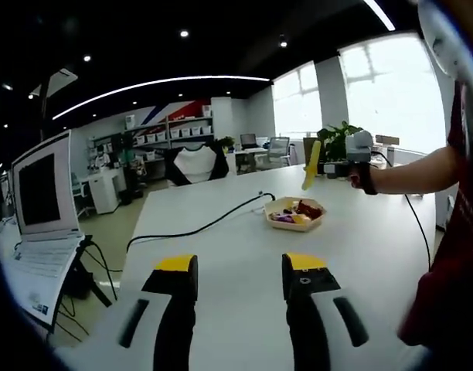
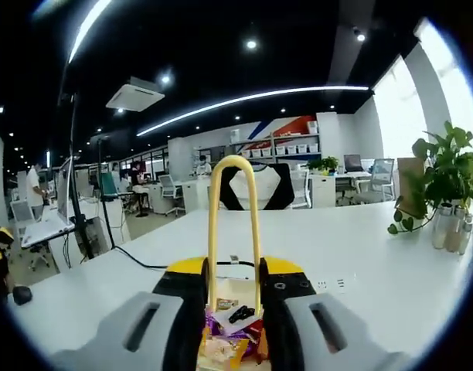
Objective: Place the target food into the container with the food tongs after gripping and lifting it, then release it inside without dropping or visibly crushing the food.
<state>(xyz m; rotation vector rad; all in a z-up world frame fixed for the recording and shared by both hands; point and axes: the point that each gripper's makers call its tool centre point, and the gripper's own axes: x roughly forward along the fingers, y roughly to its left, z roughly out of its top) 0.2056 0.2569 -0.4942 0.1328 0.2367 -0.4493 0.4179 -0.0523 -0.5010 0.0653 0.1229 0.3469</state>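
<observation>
Left gripper view had the laptop (image 1: 42, 197) far left, left gripper (image 1: 240, 282) gaping with nothing in it over the white table (image 1: 221, 247), then the container (image 1: 295, 214) of food, with the right gripper (image 1: 341, 165) holding yellow tongs (image 1: 311, 165) above it. Right gripper view showed that gripper clamped on the tongs, their loop end standing upright and tips down at the container. Couldn't tell if they'd pinched any food.

White table (image 1: 221, 255) carries a food tray (image 1: 294, 214) and black cable (image 1: 198, 228).
</observation>
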